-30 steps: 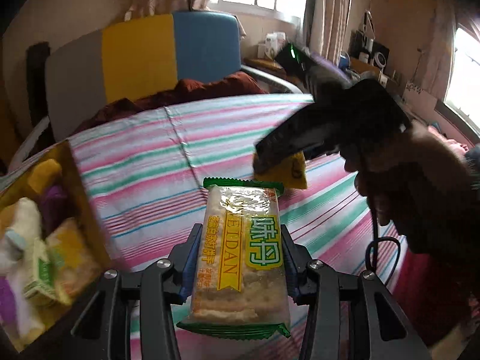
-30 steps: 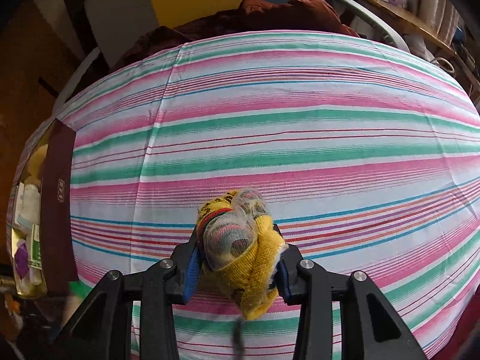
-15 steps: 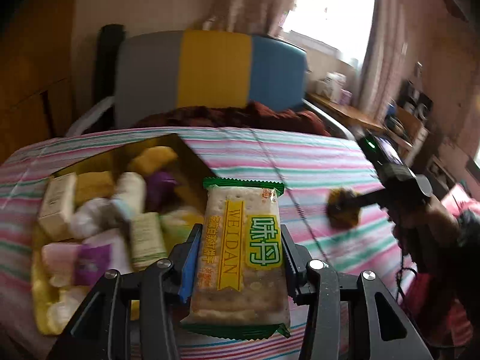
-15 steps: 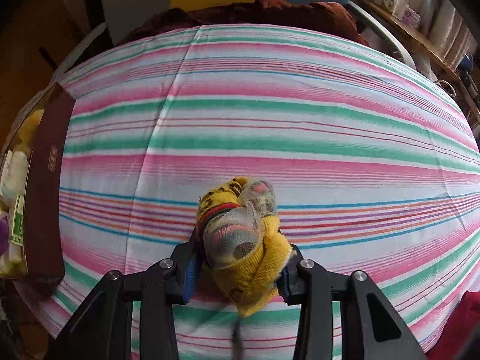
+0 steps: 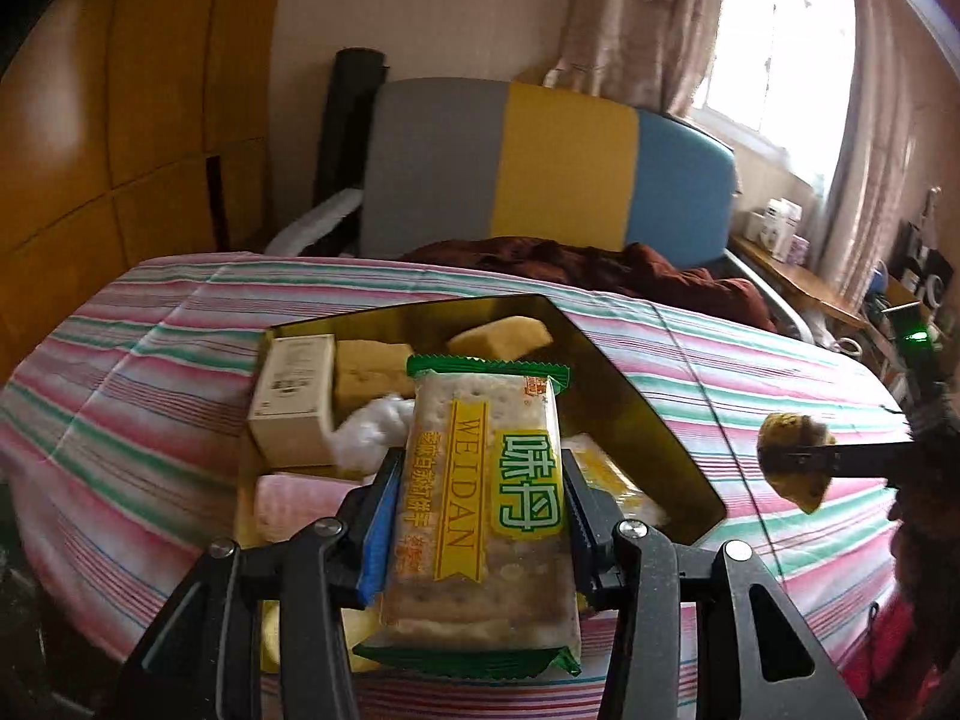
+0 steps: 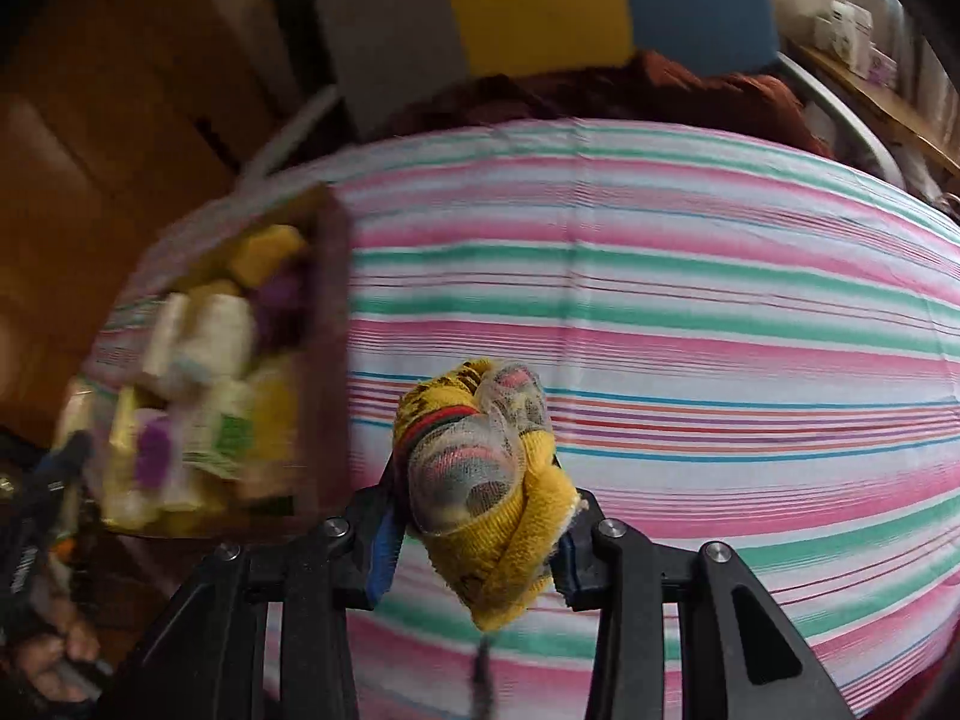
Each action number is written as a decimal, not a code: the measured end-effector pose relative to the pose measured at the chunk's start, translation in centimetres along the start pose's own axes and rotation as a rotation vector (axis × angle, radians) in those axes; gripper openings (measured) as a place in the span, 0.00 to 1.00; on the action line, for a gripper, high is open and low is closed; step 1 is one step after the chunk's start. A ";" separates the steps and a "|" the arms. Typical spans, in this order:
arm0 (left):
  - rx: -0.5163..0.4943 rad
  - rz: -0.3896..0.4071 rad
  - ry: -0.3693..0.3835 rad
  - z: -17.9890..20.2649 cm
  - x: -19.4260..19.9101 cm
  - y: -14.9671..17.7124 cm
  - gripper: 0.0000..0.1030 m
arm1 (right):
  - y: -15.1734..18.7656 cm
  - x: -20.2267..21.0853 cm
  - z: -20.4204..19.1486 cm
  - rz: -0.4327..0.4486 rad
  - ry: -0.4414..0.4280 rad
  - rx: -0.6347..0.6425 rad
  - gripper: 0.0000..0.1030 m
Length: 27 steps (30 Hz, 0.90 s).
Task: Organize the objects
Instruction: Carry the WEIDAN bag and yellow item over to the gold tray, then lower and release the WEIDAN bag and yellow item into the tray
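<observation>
**Two Last Items Head for a Nearly Full Box**

In the left wrist view, the left gripper [image 5: 480,516] is clamped on a packet of crackers [image 5: 480,516] in a green-edged wrapper, held upright between the blue pads and poised above the near end of the gold-lined box [image 5: 624,372]. Behind the packet, at twelve o'clock, the box already holds a white carton [image 5: 294,396], yellow sponge-like blocks [image 5: 369,372], a crumpled white wad [image 5: 372,432] and a pink bundle [image 5: 294,504], so most of the sorting appears done.

In the right wrist view, the right gripper [image 6: 480,516] grips a rolled yellow sock [image 6: 486,480] with a mesh cover, its blue pads pressing on both sides. The box sits at about nine to ten o'clock from that sock, blurred, well apart across the striped bedsheet [image 6: 690,312]. The same sock shows at three o'clock in the left wrist view, carried above the sheet.

What remains, by this reading: lowering the crackers into the box, then bringing the sock over and dropping it in. No other loose items show on the visible stretch of sheet. Beyond the bed, at twelve o'clock, stand a dark red blanket [image 5: 600,264] and a grey, yellow and blue headboard [image 5: 552,168].
</observation>
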<state>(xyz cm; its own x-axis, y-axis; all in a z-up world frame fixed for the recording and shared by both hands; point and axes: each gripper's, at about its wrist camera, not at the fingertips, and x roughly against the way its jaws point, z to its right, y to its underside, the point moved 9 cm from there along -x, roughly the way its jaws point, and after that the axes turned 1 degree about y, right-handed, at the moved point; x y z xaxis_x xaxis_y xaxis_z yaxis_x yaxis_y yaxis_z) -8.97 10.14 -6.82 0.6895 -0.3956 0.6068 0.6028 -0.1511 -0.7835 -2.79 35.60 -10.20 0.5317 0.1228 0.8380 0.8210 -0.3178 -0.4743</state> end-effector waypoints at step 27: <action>0.214 -0.118 0.019 -6.4 -3.9 -1.6 0.46 | -5.3 -4.2 -12.7 0.047 -0.099 0.219 0.39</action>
<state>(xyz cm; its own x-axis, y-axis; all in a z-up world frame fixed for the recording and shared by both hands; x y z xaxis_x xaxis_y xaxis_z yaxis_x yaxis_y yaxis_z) -15.13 6.14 -8.79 0.6030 -0.4040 0.6879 0.7513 -0.0022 -0.6600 -12.05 24.83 -7.80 0.5792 0.2075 0.7883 0.8147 -0.1157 -0.5682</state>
